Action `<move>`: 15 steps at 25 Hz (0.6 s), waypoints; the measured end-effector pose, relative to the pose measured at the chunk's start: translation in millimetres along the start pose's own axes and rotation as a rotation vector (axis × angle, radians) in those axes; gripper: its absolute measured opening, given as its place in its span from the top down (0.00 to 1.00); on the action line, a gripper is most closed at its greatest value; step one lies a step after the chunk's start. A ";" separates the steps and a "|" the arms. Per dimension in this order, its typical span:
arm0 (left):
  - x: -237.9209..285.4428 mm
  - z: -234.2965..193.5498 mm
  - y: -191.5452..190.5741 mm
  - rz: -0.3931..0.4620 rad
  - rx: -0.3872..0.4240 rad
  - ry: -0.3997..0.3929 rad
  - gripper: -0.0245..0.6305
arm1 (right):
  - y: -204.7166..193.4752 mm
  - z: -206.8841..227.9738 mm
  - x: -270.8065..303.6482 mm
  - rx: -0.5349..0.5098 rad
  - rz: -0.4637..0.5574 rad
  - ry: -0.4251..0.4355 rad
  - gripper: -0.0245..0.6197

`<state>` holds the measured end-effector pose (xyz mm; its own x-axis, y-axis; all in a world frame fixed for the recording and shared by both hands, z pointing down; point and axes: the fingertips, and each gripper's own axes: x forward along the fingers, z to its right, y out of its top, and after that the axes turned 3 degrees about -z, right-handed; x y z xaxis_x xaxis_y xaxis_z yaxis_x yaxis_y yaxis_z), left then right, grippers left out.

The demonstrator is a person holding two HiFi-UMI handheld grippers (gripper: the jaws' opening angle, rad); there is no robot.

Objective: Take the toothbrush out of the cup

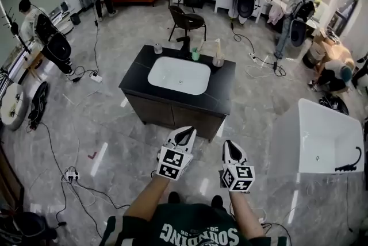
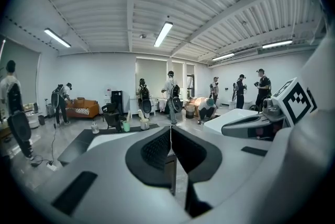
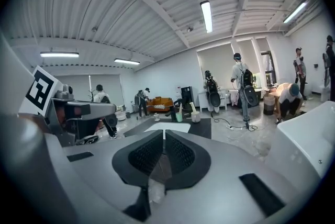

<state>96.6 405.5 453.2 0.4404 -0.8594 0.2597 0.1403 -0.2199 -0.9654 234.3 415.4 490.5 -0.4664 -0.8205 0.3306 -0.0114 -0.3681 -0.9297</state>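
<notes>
A black-topped vanity (image 1: 224, 87) with a white basin (image 1: 179, 75) stands ahead on the floor. On its far edge a green cup (image 1: 195, 55) and a pale cup (image 1: 218, 60) each hold a pale upright stick, likely a toothbrush; which is which I cannot tell. Both cups show small in the left gripper view, green cup (image 2: 126, 126) and pale cup (image 2: 144, 124), and in the right gripper view, green cup (image 3: 179, 116) and pale cup (image 3: 195, 116). My left gripper (image 1: 185, 131) (image 2: 170, 127) and right gripper (image 1: 230, 146) (image 3: 163, 132) are shut and hold nothing, well short of the vanity.
A black faucet (image 1: 184, 43) and a small clear glass (image 1: 158, 48) stand beside the cups. A white bathtub (image 1: 322, 135) is at the right. Cables and a power strip (image 1: 71, 175) lie on the floor at the left. A black chair (image 1: 187, 20) and several people are beyond the vanity.
</notes>
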 end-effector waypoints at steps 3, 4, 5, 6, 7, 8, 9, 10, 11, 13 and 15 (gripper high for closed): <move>-13.8 -14.1 -5.6 -0.004 -0.010 -0.019 0.94 | -3.5 -23.1 0.8 -0.002 -0.008 -0.017 0.90; -18.1 -18.5 -8.4 -0.006 -0.014 -0.025 0.94 | -5.6 -29.7 0.9 -0.004 -0.012 -0.024 0.90; -22.1 -23.0 -11.3 -0.008 -0.018 -0.030 0.94 | -7.7 -35.7 1.2 -0.006 -0.015 -0.030 0.90; -26.0 -27.1 -13.8 -0.009 -0.023 -0.035 0.94 | -9.5 -41.3 1.8 -0.008 -0.017 -0.037 0.90; -29.9 -30.6 -16.1 -0.007 -0.028 -0.042 0.94 | -11.2 -46.6 2.2 -0.009 -0.018 -0.043 0.90; -33.9 -33.0 -18.9 -0.006 -0.032 -0.050 0.94 | -12.7 -51.6 2.4 -0.008 -0.019 -0.049 0.90; -37.9 -34.5 -22.5 -0.005 -0.033 -0.059 0.94 | -14.3 -56.2 2.1 -0.004 -0.020 -0.056 0.90; -41.5 -35.5 -26.5 -0.004 -0.031 -0.068 0.94 | -15.9 -60.3 1.5 0.003 -0.019 -0.062 0.90; -44.6 -36.9 -29.9 -0.002 -0.030 -0.075 0.94 | -17.7 -64.0 0.9 0.009 -0.017 -0.069 0.90; -50.8 -41.8 -35.2 -0.002 -0.029 -0.085 0.94 | -22.4 -72.1 0.3 0.015 -0.016 -0.082 0.90; -56.0 -48.0 -39.0 -0.011 -0.033 -0.093 0.94 | -25.4 -80.6 0.2 0.014 -0.016 -0.090 0.90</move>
<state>23.9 440.1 475.1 0.5199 -0.8104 0.2700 0.1166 -0.2458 -0.9623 163.2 459.8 501.1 -0.3846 -0.8503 0.3592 -0.0050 -0.3872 -0.9220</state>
